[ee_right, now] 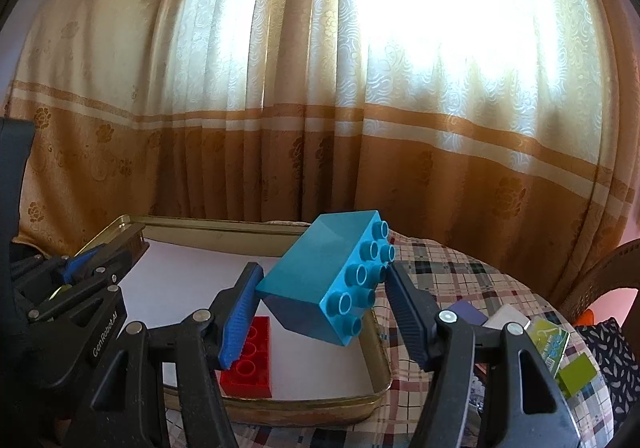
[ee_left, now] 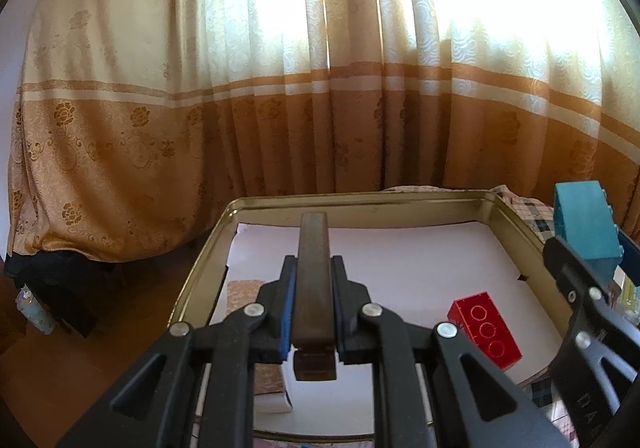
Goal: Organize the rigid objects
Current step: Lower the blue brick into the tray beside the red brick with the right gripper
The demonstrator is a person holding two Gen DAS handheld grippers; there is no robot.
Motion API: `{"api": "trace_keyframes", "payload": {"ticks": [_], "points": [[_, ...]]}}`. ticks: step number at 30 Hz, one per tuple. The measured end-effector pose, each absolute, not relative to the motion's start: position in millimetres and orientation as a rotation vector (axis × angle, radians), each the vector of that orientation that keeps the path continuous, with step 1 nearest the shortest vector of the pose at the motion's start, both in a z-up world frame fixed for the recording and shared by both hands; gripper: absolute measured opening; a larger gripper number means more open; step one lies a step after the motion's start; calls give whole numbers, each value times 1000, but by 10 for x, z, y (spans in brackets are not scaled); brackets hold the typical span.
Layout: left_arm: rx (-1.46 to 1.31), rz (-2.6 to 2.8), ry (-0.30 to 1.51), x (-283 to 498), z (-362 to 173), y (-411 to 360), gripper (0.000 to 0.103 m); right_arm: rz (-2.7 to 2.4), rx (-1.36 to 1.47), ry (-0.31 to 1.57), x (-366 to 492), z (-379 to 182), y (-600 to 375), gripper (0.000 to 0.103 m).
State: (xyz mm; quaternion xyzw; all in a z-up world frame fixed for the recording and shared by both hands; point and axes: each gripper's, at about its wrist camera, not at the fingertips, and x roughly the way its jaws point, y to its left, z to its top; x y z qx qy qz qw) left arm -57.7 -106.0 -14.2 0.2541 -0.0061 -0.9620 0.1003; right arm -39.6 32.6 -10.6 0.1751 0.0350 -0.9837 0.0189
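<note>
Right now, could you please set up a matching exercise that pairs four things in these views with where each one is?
Things:
1. dark brown wooden bar
2. blue studded plastic brick
3. red studded plastic brick
4. green cards

Places:
A. lying on the white liner in the gold metal tray
B. clamped in the left hand-held gripper
C. on the plaid cloth, outside the tray
D. held in the right hand-held gripper above the tray's edge

Pairs: 1-B, 2-D, 3-A, 4-C
</note>
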Motion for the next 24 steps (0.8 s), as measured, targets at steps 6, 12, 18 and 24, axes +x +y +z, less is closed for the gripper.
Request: {"api": "trace_keyframes", "payload": {"ticks": [6,12,18,24], "points": [[761,-2828,-6,-594,-175,-1090,14,-3036,550,135,-417,-113,280,65],[752,-2819,1,-610,-177,-1105,14,-3027,557,162,-487,-127,225,65],[761,-2817,8,-611,-188,-1111,14,-2977,587,221,-526,-148,127,66],[768,-2816,17,-613,-185,-1120,14,-2956,602,238,-549,-158,95,66]]}}
